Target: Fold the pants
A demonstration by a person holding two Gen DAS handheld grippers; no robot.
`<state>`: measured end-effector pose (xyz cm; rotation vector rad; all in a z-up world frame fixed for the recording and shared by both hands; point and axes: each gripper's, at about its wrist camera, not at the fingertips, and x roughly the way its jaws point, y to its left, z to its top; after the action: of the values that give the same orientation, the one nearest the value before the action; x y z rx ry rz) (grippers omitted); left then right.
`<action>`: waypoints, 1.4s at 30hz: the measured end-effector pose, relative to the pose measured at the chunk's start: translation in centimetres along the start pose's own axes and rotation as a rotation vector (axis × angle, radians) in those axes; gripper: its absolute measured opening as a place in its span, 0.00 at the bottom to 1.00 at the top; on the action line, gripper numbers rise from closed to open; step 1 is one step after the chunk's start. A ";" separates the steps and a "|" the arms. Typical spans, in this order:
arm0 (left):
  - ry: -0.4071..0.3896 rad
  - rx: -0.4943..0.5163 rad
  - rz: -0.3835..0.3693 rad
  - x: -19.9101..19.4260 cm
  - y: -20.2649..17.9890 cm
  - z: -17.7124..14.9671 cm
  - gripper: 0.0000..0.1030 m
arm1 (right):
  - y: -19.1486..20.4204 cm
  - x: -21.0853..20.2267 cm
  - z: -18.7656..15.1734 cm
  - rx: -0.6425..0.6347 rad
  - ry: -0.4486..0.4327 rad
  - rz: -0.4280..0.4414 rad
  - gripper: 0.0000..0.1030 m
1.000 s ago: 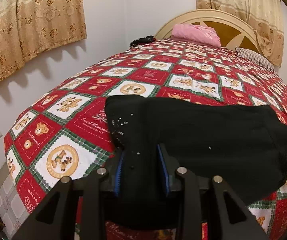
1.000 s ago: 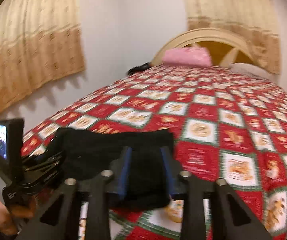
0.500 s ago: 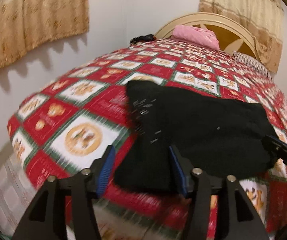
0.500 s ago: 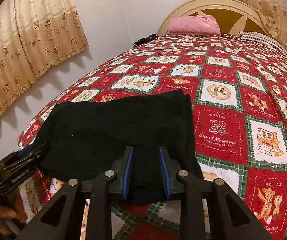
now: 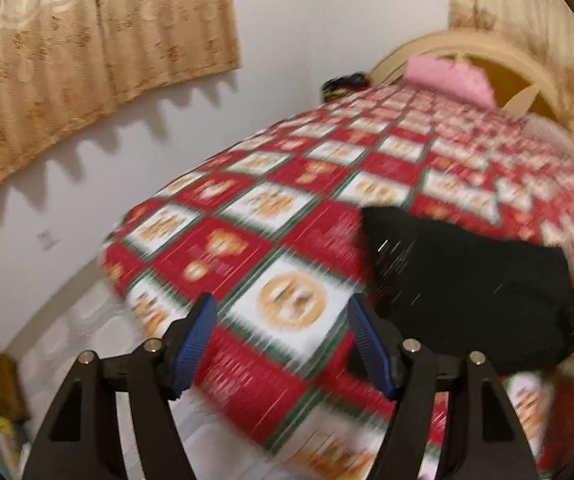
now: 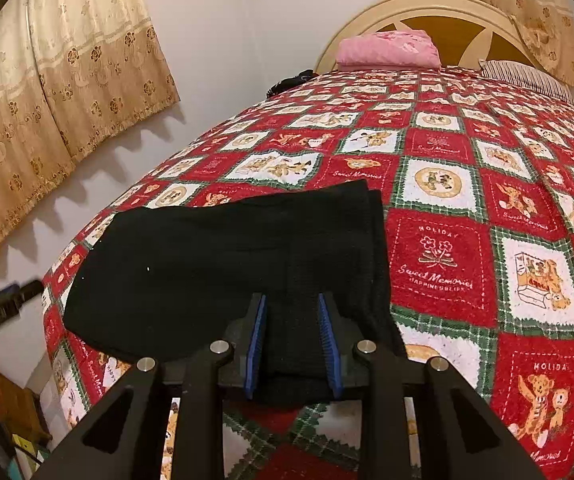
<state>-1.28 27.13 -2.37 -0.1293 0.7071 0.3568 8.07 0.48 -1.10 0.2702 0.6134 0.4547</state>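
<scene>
The black pants (image 6: 215, 264) lie folded into a flat rectangle on the near left corner of the bed. My right gripper (image 6: 291, 312) is shut on their near edge, dark cloth pinched between its blue pads (image 6: 257, 332). In the blurred left wrist view the pants (image 5: 467, 280) lie to the right of my left gripper (image 5: 283, 312). Its jaws are opening, with nothing between them and only the bedspread below. From the right wrist view the left gripper (image 6: 3, 304) shows at the left edge, off the bed's side.
The red, white and green teddy-bear bedspread (image 6: 447, 184) covers the bed. A folded pink cloth (image 6: 387, 50) and a striped pillow (image 6: 527, 80) lie by the headboard (image 6: 447, 12). A dark item (image 6: 291, 80) sits at the far left corner. Wall and curtains (image 6: 67, 100) stand left.
My left gripper has let go of the pants, opened and drawn off to the left of them. The right gripper sank a little and still grips the cloth, which now lies flat.
</scene>
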 end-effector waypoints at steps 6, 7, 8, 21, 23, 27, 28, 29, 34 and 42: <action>0.172 -0.126 -0.454 6.4 0.6 1.2 0.69 | -0.4 0.1 0.1 0.016 0.005 0.019 0.27; 0.195 -0.147 -0.501 7.4 0.5 1.2 0.69 | -0.1 0.1 0.1 0.005 0.005 0.009 0.27; 0.253 -0.202 -0.568 9.5 0.3 1.2 0.69 | 0.0 0.1 0.1 -0.003 0.005 0.001 0.27; 0.153 -0.050 -0.521 6.9 -4.0 6.1 0.26 | -0.5 0.2 0.1 0.029 0.004 0.036 0.27; 0.091 0.096 -0.369 6.0 -5.0 6.3 0.32 | -0.4 0.2 0.1 0.024 0.004 0.031 0.27; -0.015 0.190 0.169 7.4 -3.0 6.6 0.34 | -0.7 0.1 0.0 0.039 0.000 0.044 0.27; 0.002 0.134 0.145 7.2 -1.6 6.7 0.34 | -0.8 0.1 0.0 0.046 -0.001 0.051 0.27; 0.011 0.076 0.085 6.8 -0.6 6.7 0.34 | -0.9 0.1 0.0 0.048 -0.001 0.053 0.27; -0.011 0.034 -0.120 3.4 -1.3 3.8 0.34 | -0.2 0.2 0.0 0.014 0.002 0.017 0.27; 0.051 0.142 0.133 8.2 -3.6 -2.0 0.58 | 0.3 0.3 0.0 -0.001 0.005 0.000 0.27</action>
<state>4.56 25.53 -9.28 0.0432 0.7914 0.4302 8.25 0.89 -1.12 0.2677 0.6182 0.4560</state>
